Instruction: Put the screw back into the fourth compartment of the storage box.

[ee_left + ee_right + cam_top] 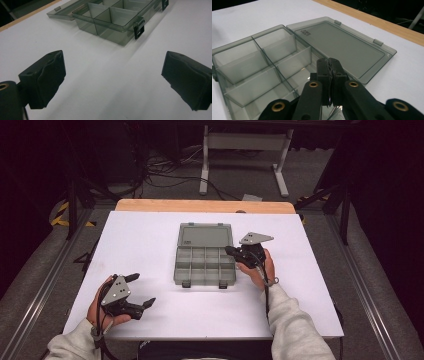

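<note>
The right gripper point(331, 65), jaws pressed together, hangs over the open organiser box point(257, 65), perhaps gripping a screw point(333, 110). The left gripper point(112, 75) waits wide, box ahead.

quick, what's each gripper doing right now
left gripper: open, holding nothing, apart from the organizer box.
right gripper: closed over a box compartment; cannot tell if anything is pinched.

Left gripper point(113, 82): black jaws stand wide apart, nothing between them.
Surface: white table point(105, 75), wooden edge at far left.
Organizer box point(113, 18): smoky transparent, divided compartments, lid point(62, 11) laid open, dark latch point(139, 29) facing the gripper.
</note>
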Available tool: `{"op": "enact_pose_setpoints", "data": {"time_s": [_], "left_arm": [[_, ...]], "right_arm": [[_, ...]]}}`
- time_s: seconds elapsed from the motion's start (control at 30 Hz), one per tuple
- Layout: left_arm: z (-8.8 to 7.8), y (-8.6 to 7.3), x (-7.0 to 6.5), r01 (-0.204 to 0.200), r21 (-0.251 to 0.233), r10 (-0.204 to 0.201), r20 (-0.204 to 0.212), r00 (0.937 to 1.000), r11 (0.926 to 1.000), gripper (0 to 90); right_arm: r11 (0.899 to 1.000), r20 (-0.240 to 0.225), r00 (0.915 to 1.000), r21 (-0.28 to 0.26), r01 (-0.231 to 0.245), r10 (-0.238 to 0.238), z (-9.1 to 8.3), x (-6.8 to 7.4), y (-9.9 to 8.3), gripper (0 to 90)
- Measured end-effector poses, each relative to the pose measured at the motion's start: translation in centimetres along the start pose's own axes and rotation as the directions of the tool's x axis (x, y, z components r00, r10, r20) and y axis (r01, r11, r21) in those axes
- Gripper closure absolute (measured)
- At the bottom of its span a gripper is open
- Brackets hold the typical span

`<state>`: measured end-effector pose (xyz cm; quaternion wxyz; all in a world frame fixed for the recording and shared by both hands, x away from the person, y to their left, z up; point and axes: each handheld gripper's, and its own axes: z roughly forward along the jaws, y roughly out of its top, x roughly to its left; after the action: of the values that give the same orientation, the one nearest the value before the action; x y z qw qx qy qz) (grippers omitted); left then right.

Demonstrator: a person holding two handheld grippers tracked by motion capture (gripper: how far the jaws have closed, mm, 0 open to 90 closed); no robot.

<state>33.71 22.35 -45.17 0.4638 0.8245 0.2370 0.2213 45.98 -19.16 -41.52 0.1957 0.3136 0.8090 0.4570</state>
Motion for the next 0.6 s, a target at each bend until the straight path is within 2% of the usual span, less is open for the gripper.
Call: {"op": "enact_pose_setpoints", "data": {"time_s": [0.43, 0.6], "left_arm": [[-0.09, 0.0, -0.01, -0.001, -0.003, 0.001, 0.0, 1.0, 1.0, 5.7], [-0.13, 0.03, 0.0, -0.005, -0.007, 0.005, 0.002, 1.0, 1.0, 5.7]], "right_arm": [[0.999, -0.007, 0.9997, 0.038, -0.023, 0.023, 0.5, -0.2, -0.52, 88.6], [0.997, 0.004, 0.9994, 0.068, -0.035, 0.035, 0.74, -0.38, -0.83, 87.7]]}}
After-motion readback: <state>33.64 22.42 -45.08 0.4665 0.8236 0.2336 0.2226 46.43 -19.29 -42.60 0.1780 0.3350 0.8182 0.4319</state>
